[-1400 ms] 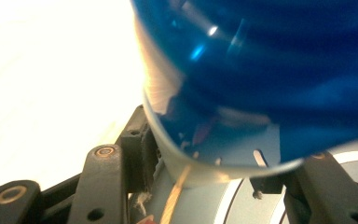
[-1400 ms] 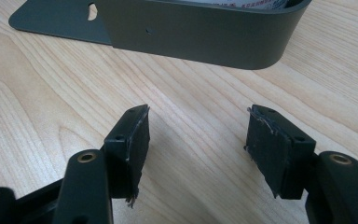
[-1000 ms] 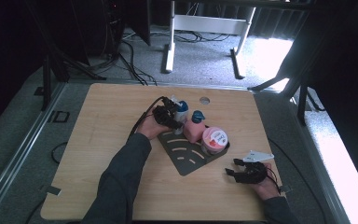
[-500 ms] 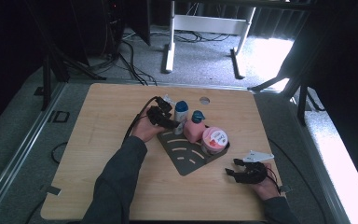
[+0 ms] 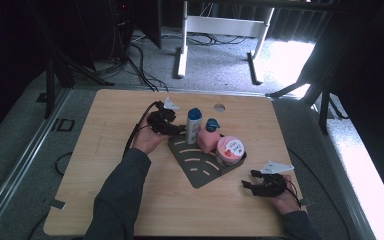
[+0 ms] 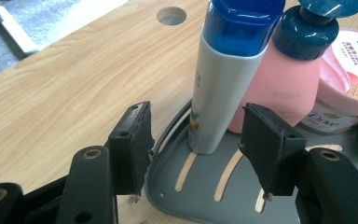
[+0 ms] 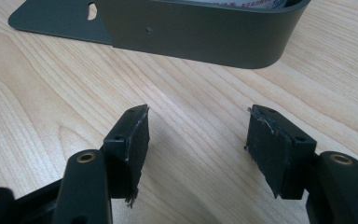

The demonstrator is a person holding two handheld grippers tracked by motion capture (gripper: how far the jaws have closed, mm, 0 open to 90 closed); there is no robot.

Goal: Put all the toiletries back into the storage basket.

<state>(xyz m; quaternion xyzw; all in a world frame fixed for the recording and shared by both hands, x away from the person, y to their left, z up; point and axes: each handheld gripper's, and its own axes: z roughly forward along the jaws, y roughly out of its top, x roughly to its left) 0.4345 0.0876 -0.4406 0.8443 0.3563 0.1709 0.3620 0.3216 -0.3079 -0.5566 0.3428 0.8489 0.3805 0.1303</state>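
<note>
On the left of the wooden table (image 5: 105, 165), the left gripper (image 5: 179, 129) reaches toward the white bottle (image 5: 194, 126). Its two black jaws stand apart, with rough, worn rubber pads (image 6: 135, 140), and nothing is pressed between them; the bottle is just beyond the tips, not touched. The bottle is of smooth plastic, flat-sided and tapering to its foot, with a glossy blue cap on top. It stands upright at the far left corner of the dark grey tray (image 5: 200, 175), so its long axis is vertical and the cap points up. The tray is thin metal, roughly a quarter circle, with curved slots through which the pale wood shows, and a low rounded wall.

Just right of the white bottle, and very near to it, stands a pink bottle (image 5: 207, 142) with a dark teal pump top. Further right sits a round pink jar (image 5: 229, 149) with a printed lid.

At the near right, the right gripper (image 5: 248, 182) lies low over the bare wood grain, jaws apart and empty, pointing to the tray wall.
</note>
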